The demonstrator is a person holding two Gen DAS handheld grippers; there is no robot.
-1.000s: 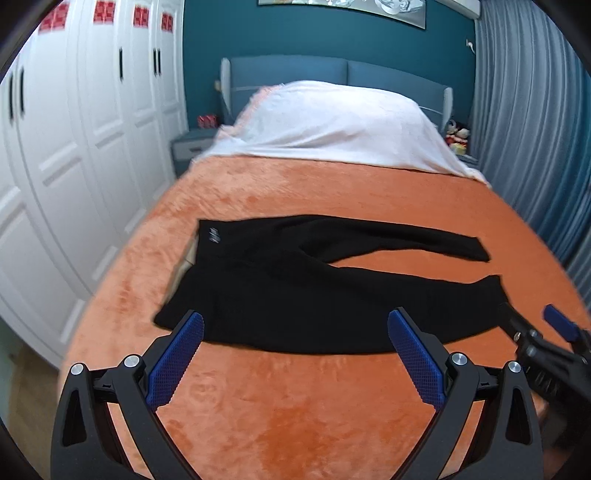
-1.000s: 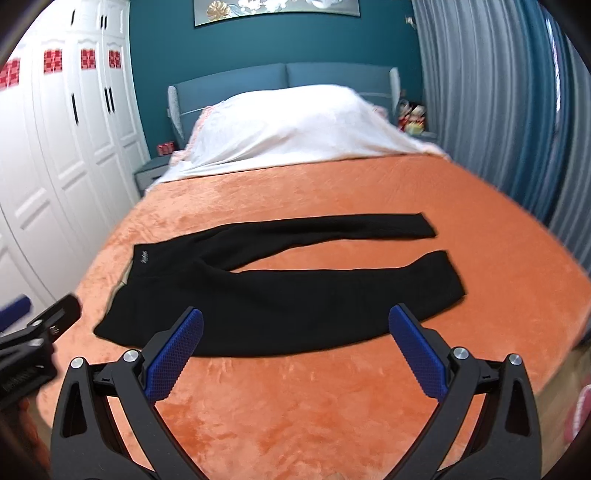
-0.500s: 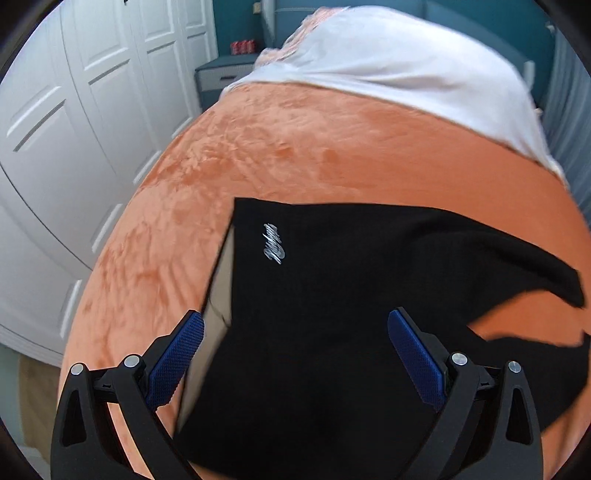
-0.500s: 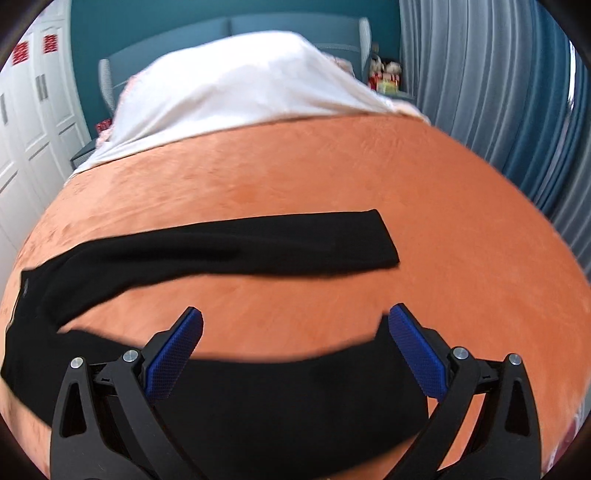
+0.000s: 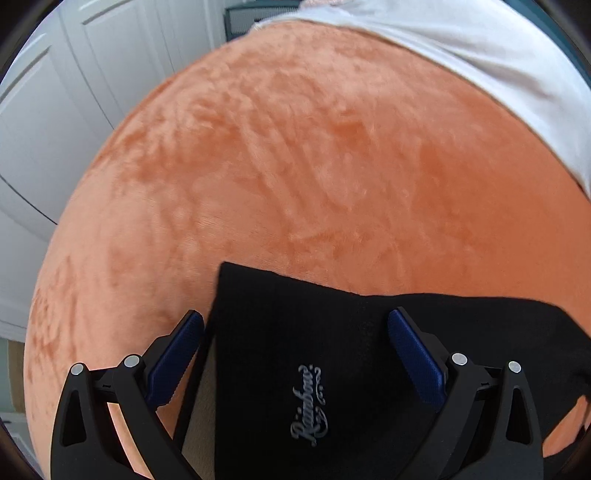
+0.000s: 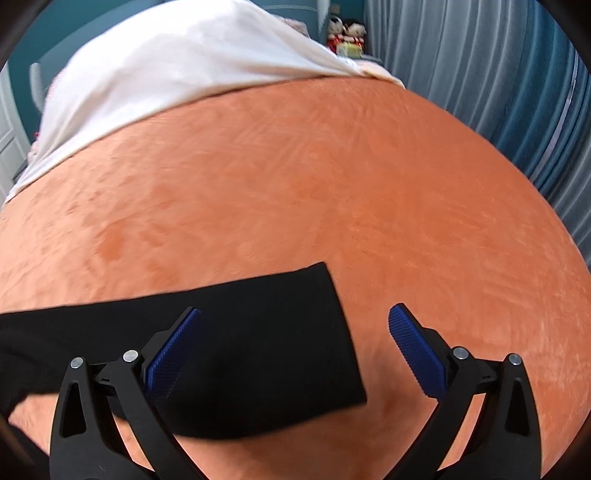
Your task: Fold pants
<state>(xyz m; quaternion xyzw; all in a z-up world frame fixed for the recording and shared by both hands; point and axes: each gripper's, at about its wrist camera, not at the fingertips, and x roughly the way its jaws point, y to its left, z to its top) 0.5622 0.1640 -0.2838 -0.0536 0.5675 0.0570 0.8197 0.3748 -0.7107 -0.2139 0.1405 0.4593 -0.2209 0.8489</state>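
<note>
Black pants (image 5: 295, 332) lie flat on the orange bedspread (image 5: 314, 166). In the left wrist view I see the waistband end with a silver script logo (image 5: 308, 406). My left gripper (image 5: 295, 354) is open, low over the waistband's far corner, its jaws straddling the left edge. In the right wrist view the far leg's cuff end (image 6: 280, 332) lies below my right gripper (image 6: 293, 350), which is open with its jaws straddling the cuff's right edge. Neither gripper holds cloth.
A white duvet (image 6: 166, 74) covers the head of the bed. White wardrobe doors (image 5: 55, 110) stand to the left. Blue-grey curtains (image 6: 517, 92) hang to the right. Small dolls (image 6: 347, 33) sit on a nightstand at the back.
Both grippers have moved forward and down over the pants, the left to the waistband's far corner, the right to the far leg's cuff. Both stay open.
</note>
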